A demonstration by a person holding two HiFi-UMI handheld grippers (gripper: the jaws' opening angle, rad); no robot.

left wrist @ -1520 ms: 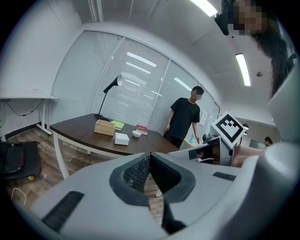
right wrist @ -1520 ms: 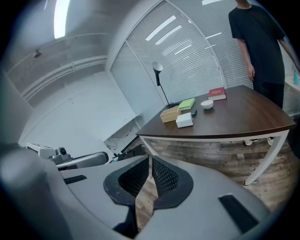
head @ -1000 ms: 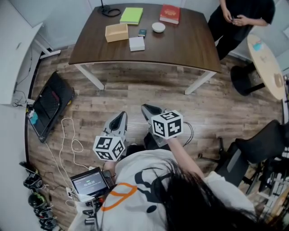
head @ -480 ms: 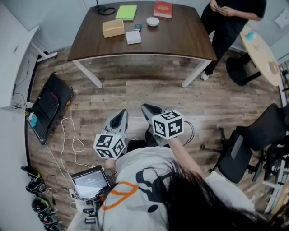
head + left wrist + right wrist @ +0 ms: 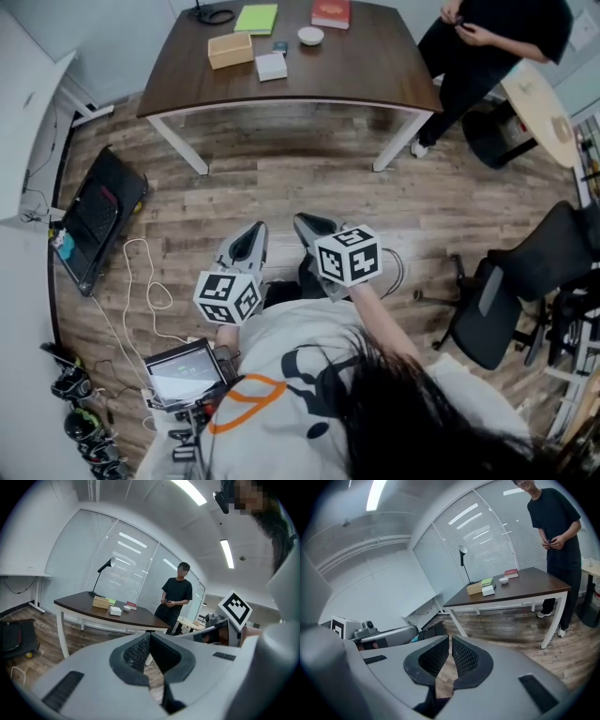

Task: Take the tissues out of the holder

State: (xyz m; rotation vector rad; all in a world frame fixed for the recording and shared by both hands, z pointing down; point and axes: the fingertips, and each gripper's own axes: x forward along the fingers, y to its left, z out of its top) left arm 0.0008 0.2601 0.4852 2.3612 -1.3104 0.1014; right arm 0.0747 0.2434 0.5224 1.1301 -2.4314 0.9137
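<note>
Far off on the dark wooden table [image 5: 375,70] stands an open-topped wooden holder [image 5: 230,49], with a white tissue pack [image 5: 271,66] on the table beside it. Both grippers are held low over the floor near my body, well short of the table. The left gripper [image 5: 251,232] and the right gripper [image 5: 305,225] are both shut, with nothing between the jaws. The holder [image 5: 101,603] shows small in the left gripper view beyond the left gripper [image 5: 149,637]. In the right gripper view the holder [image 5: 474,588] and pack [image 5: 488,590] lie far beyond the right gripper [image 5: 450,641].
The table also carries a green book [image 5: 256,18], a red book [image 5: 331,12], a white bowl [image 5: 310,36] and a lamp base [image 5: 214,13]. A person [image 5: 487,42] stands at its right end. Office chairs [image 5: 506,295] stand right; a black flat machine [image 5: 98,216], cables [image 5: 141,291] and a laptop [image 5: 183,370] lie left.
The table and the standing person have slid upward in the head view. Both grippers stay shut and keep their places in front of my body.
</note>
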